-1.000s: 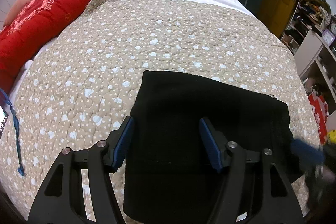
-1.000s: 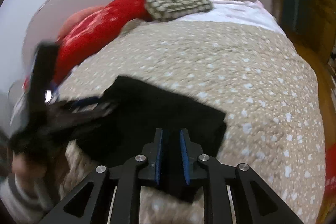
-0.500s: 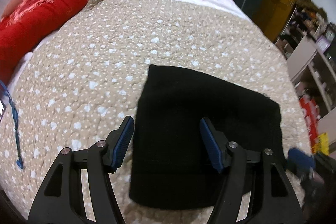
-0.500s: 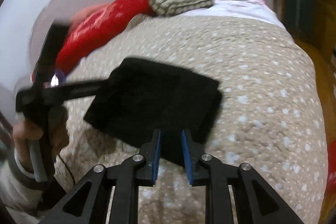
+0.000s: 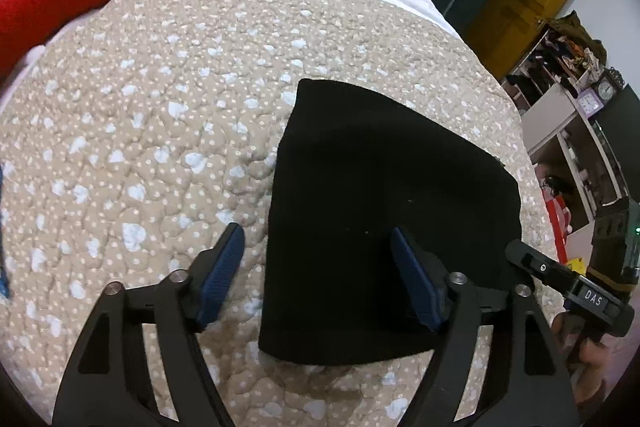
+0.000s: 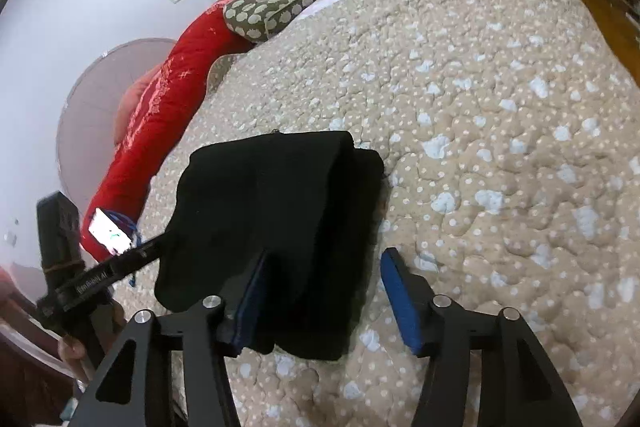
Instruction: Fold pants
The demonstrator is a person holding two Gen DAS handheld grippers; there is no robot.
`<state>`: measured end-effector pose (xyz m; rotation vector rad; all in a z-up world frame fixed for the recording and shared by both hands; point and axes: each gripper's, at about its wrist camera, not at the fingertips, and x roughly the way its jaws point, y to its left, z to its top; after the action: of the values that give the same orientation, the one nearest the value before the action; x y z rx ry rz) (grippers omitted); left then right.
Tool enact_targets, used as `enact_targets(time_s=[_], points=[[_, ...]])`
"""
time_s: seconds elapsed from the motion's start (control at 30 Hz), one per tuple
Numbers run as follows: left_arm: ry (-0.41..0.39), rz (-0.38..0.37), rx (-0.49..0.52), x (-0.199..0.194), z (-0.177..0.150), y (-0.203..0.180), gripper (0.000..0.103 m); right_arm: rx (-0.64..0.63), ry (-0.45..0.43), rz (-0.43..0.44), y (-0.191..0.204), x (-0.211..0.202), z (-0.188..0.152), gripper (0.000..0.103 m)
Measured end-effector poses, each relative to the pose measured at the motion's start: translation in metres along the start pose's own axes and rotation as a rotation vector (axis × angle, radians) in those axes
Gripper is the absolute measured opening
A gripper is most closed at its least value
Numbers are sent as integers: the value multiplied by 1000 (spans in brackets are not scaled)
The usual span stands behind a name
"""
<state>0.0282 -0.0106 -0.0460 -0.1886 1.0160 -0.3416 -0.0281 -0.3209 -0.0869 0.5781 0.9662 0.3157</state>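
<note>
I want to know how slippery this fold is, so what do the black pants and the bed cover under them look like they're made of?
Black pants: apparently a thick, matte knit or fleece; no sheen, and soft, slightly fuzzy edges.

Bed cover: likely quilted cotton or a blend; puffy stitched bumps, matte beige with pale spots.

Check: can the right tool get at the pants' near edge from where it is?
Probably yes. The right tool has just been opening and stands wide, its pads apart either side of the folded pants near edge on the quilt. Nothing lies between; the left tool sits off at the far side.
</note>
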Motion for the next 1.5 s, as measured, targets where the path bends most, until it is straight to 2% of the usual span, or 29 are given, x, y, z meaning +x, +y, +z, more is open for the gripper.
enact_targets(time_s=[0.3,0.37,0.47,0.57,0.73,0.77,0.83,0.9,0.97,1.0,1.07,1.17,1.23,1.27,1.3,1.37,1.4,1.47,1.5], points=[[-5,-30,-23,14,3,-5,81,10,-12,48,3,18,5,59],[-9,-34,-28,16,3,-5,81,12,-28,49,3,18,5,55],[-16,-34,-18,15,5,-9,71,-45,-63,21,14,13,4,42],[-37,-34,-11,9,13,-13,59,-87,-99,13,27,5,12,37],[-89,-24,10,0,46,-19,58,-139,-169,8,43,-9,41,37],[-114,-27,20,-1,53,-21,54,-140,-184,8,43,-9,48,37],[-134,-31,48,1,65,-27,54,-157,-204,12,47,-6,63,35],[-110,5,84,14,77,-33,54,-156,-198,4,48,6,76,35],[-71,50,75,32,80,-33,54,-167,-191,-28,45,20,85,35],[-45,44,62,39,80,-30,54,-158,-179,-52,40,25,87,35],[-56,28,52,36,76,-26,54,-125,-144,-71,25,33,86,35],[-67,24,7,29,75,-17,54,-99,-122,-66,5,34,79,35],[-56,-11,-49,24,70,-9,55,-69,-128,-33,-4,32,75,35],[-53,-26,-79,22,68,-4,60,-60,-131,-22,-6,32,74,35],[-54,-32,-108,21,64,2,71,-59,-133,-18,-7,32,73,35],[-69,-42,-147,18,56,10,79,-57,-129,-9,-9,33,73,36],[-68,-48,-169,21,52,15,79,-53,-125,-5,-10,33,74,37],[-26,-62,-187,30,48,16,79,-44,-115,2,-14,35,75,49],[-3,-86,-196,37,45,16,80,-35,-110,1,-15,37,75,52]])
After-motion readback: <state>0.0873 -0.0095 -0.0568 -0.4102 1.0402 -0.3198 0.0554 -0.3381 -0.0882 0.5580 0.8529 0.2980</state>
